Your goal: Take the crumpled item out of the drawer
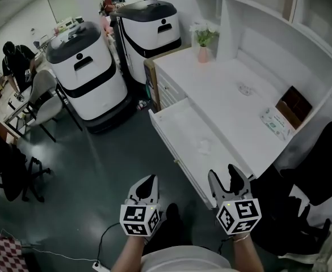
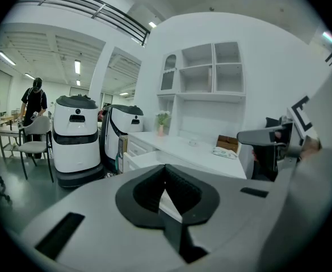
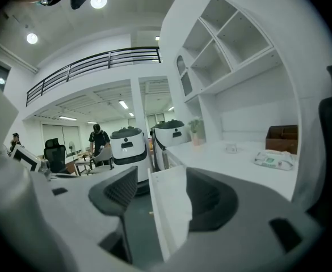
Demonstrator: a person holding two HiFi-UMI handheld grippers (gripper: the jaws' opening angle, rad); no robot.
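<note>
The white drawer stands pulled out from the white counter. A small crumpled white item lies on its floor toward the near end. My right gripper hovers just short of the drawer's near corner, jaws open and empty. In the right gripper view the drawer front shows between the open jaws of the right gripper, still some way off. My left gripper hangs over the dark floor left of the drawer, shut and empty. In the left gripper view the pads of the left gripper meet, and the drawer lies ahead.
Two white-and-black wheeled machines stand left of the cabinet. On the counter are a potted plant, a tissue pack, a brown box and a small clear item. A black chair crowds my right. A person stands far left.
</note>
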